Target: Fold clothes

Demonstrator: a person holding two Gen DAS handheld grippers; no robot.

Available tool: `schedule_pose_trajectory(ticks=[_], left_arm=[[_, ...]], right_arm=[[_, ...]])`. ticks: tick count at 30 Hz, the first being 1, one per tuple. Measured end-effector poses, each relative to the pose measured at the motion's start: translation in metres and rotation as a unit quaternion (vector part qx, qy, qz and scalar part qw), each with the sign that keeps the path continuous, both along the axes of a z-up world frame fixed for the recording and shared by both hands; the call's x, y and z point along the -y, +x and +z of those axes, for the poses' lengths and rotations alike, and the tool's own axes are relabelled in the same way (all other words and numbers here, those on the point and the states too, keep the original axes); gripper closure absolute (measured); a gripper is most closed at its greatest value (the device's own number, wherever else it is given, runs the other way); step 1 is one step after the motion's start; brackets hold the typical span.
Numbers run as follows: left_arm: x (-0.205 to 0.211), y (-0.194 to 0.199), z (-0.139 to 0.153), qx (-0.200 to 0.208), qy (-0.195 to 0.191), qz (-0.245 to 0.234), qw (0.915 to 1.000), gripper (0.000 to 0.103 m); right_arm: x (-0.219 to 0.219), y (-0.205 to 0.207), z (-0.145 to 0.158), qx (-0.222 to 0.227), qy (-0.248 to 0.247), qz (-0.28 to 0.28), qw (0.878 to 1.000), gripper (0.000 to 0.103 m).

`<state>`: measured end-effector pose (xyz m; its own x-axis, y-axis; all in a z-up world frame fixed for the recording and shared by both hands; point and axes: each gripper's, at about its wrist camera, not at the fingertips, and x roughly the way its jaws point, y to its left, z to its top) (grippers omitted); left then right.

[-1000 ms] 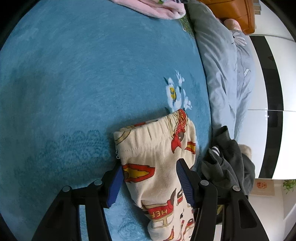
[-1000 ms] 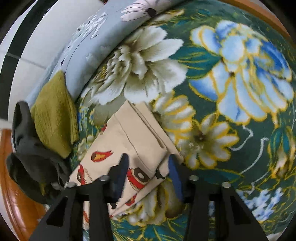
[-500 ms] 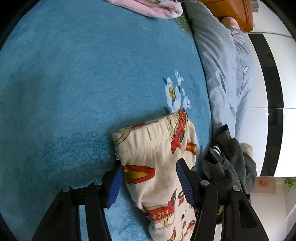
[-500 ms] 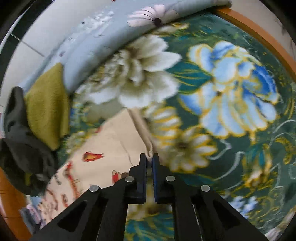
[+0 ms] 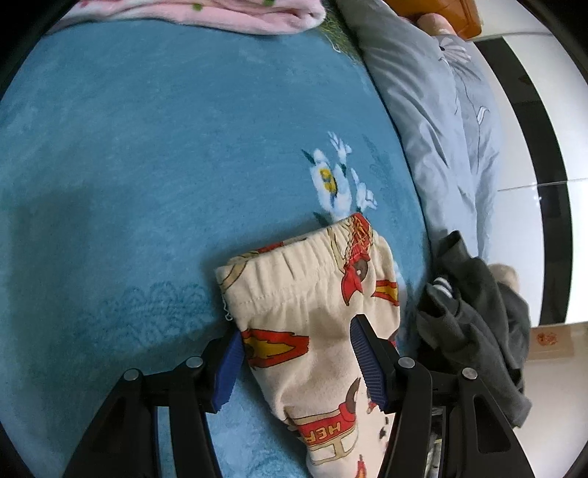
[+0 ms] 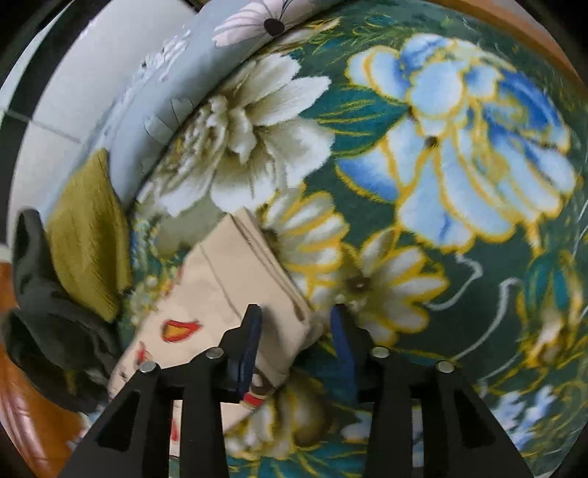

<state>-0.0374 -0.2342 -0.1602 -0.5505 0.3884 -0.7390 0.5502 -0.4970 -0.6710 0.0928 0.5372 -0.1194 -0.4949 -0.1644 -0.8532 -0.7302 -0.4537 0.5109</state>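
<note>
Left wrist: both claws (image 5: 296, 362) (image 6: 296, 338) spread over soft cream printed trousers (image 5: 312, 305), seemingly folded, on plush blanket (image 5: 147, 165).

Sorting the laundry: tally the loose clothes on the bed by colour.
Cream, printed: 1, the cartoon-print pants
Dark grey: 1, the dark grey garment
Olive green: 1, the olive green garment
Pink: 1, the pink garment
Total: 4

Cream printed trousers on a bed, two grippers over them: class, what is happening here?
A person with a gripper in each hand is folding cream printed trousers that lie flat on a flowered blanket. The left gripper is open over the waistband end; the right gripper is open over the hem end. Neither holds the cloth. A dark garment and an olive one lie at the bed's edge.
</note>
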Motion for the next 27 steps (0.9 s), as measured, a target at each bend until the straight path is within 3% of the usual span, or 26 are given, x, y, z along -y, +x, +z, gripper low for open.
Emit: schedule_pose_trajectory(ticks=[2, 4, 5, 7, 9, 10, 11, 16, 22, 24, 26, 27], left_arm=[[0.007, 0.007, -0.006, -0.010, 0.040, 0.028, 0.9987, 0.044], [0.013, 0.015, -0.013, -0.019, 0.079, 0.060, 0.9949, 0.044], [0.013, 0.015, -0.013, -0.020, 0.081, 0.062, 0.9946, 0.044], [0.007, 0.011, -0.006, -0.017, 0.050, 0.041, 0.9978, 0.045], [0.000, 0.006, 0.002, -0.013, 0.015, 0.016, 0.9997, 0.062], [-0.004, 0.003, 0.005, -0.010, -0.002, 0.004, 0.9999, 0.085], [-0.005, 0.002, 0.008, -0.007, -0.009, 0.001, 0.9999, 0.092], [-0.002, -0.001, 0.038, -0.015, -0.035, 0.002, 0.9993, 0.096], [-0.001, 0.011, 0.125, -0.094, -0.068, -0.028, 0.9929, 0.097], [0.004, 0.030, 0.144, -0.105, -0.093, -0.024, 0.9899, 0.097], [0.008, 0.040, 0.131, -0.060, -0.139, -0.023, 0.9882, 0.093], [0.010, 0.040, 0.110, -0.020, -0.135, -0.028, 0.9902, 0.093]], right_arm=[[-0.002, 0.004, -0.003, -0.028, -0.035, -0.014, 0.999, 0.061], [0.000, 0.003, -0.004, -0.026, -0.029, -0.012, 0.999, 0.061], [0.001, 0.002, -0.004, -0.022, -0.023, -0.008, 0.999, 0.061], [0.005, -0.001, -0.005, -0.014, -0.010, -0.002, 1.000, 0.065], [0.010, -0.007, -0.004, 0.000, -0.002, 0.002, 1.000, 0.085], [0.012, -0.009, -0.001, 0.004, 0.004, 0.007, 1.000, 0.086], [0.013, -0.012, 0.002, 0.008, 0.009, 0.011, 1.000, 0.088], [0.013, -0.025, 0.037, -0.008, 0.039, 0.031, 0.999, 0.090], [0.013, -0.007, 0.114, -0.090, 0.063, 0.085, 0.990, 0.092], [0.014, 0.004, 0.108, -0.078, 0.063, 0.097, 0.990, 0.092], [0.014, 0.016, 0.082, -0.045, 0.055, 0.093, 0.993, 0.092], [0.013, 0.021, 0.064, -0.024, 0.050, 0.086, 0.995, 0.092]])
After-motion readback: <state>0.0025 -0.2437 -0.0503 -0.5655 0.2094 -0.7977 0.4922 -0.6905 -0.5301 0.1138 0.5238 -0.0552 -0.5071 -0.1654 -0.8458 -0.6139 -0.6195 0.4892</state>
